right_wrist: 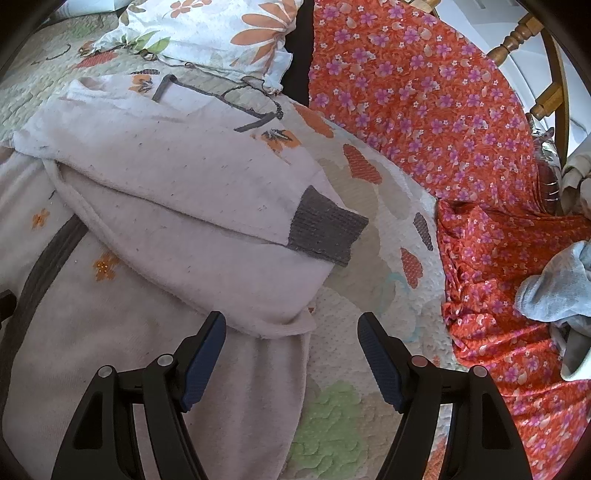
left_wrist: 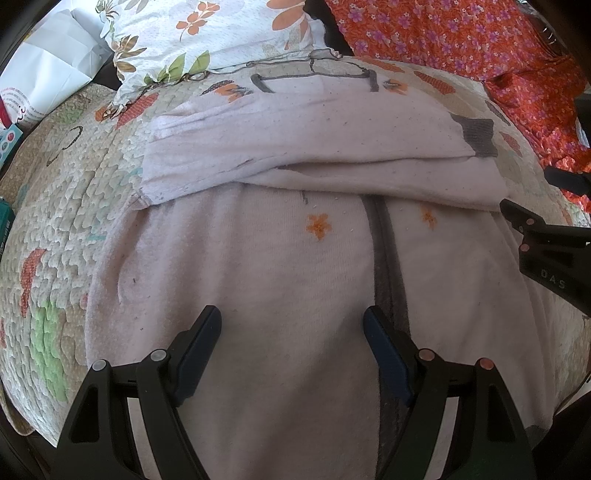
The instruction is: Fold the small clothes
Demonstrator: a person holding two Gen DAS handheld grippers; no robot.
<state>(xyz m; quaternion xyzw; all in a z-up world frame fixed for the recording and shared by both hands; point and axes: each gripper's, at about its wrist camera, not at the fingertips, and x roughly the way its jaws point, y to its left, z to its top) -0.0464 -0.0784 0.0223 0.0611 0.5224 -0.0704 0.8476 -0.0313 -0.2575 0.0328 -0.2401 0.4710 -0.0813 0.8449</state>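
Note:
A pale pink knit cardigan (left_wrist: 280, 273) with small orange flowers and a grey front band lies flat on the quilted bed cover. Both sleeves are folded across its upper part, and one grey cuff (left_wrist: 478, 137) points right. My left gripper (left_wrist: 291, 325) hovers open over the cardigan's front with nothing between its fingers. In the right wrist view the same cardigan (right_wrist: 122, 295) fills the left side, its grey cuff (right_wrist: 325, 230) lying on the quilt. My right gripper (right_wrist: 291, 328) is open over the cardigan's right edge, holding nothing. The right gripper (left_wrist: 546, 236) also shows at the right edge of the left wrist view.
The quilted bed cover (left_wrist: 55, 229) lies under everything. A floral pillow (left_wrist: 207, 33) sits at the back. An orange flowered cloth (right_wrist: 461, 129) covers the right side, with a light grey garment (right_wrist: 554, 288) on it. A wooden chair (right_wrist: 528, 33) stands behind. A white bag (left_wrist: 48, 70) is back left.

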